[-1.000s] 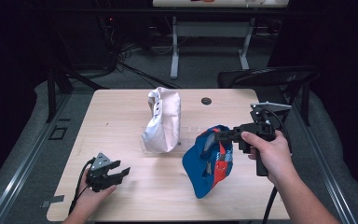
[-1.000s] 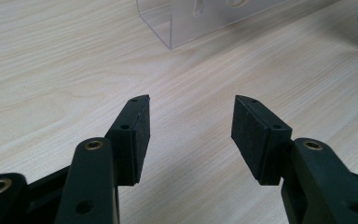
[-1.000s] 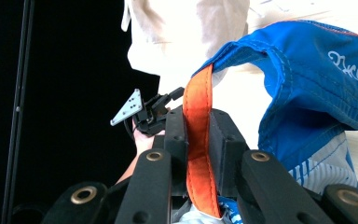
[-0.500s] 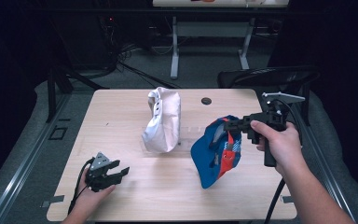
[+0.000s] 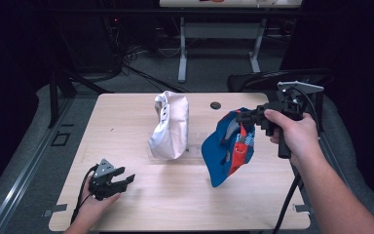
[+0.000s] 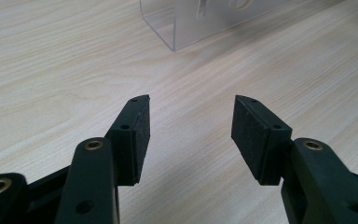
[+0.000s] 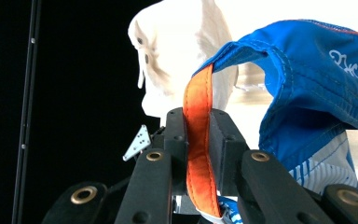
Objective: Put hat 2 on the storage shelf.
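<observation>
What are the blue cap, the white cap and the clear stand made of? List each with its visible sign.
Blue cap: thin woven fabric, probably synthetic, slight sheen; stitched seams, and an orange strap clamped in the right gripper.
White cap: matte cloth, perhaps cotton; soft folds, eyelet holes.
Clear stand: transparent glossy plastic, likely acrylic; table grain shows through it.

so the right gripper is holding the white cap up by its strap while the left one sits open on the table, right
Not quite: the right gripper is shut on the orange strap of the blue cap, as the right gripper view shows. The white cap stands on the table. The left gripper is open, low at the table.
</observation>
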A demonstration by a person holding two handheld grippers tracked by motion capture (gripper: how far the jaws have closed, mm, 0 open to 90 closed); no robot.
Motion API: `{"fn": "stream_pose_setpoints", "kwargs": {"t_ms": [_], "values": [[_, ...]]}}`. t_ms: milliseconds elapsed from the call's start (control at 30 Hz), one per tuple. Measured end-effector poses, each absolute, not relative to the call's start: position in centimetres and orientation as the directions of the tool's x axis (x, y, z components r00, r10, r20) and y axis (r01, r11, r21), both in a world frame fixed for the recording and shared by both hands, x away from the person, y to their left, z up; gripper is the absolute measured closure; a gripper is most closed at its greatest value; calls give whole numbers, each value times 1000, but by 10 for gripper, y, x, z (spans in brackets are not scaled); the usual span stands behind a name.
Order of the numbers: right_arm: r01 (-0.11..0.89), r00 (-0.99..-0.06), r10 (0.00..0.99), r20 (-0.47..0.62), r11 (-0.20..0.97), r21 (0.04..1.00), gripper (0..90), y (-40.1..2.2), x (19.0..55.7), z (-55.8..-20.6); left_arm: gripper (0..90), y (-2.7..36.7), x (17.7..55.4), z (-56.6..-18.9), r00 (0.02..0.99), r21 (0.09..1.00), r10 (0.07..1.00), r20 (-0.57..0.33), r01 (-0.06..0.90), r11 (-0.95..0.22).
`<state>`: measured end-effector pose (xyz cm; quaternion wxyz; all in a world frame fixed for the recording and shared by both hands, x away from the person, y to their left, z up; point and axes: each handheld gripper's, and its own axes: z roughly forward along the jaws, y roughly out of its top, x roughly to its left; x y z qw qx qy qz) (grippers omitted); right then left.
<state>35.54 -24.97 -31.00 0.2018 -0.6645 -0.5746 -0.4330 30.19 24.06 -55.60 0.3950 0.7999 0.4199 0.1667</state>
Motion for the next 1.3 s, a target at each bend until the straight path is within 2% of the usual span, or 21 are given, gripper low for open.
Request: {"fn": "stream_pose_setpoints", "kwargs": {"t_ms": [700, 1300], "values": [[914, -13, 615, 788, -312, 259, 787, -242, 398, -268, 475, 242, 303, -555, 595, 772, 801, -71, 541, -334], [891, 82, 622, 779, -396, 223, 787, -240, 434, -288, 475, 245, 304, -554, 601, 765, 797, -66, 543, -346]]}}
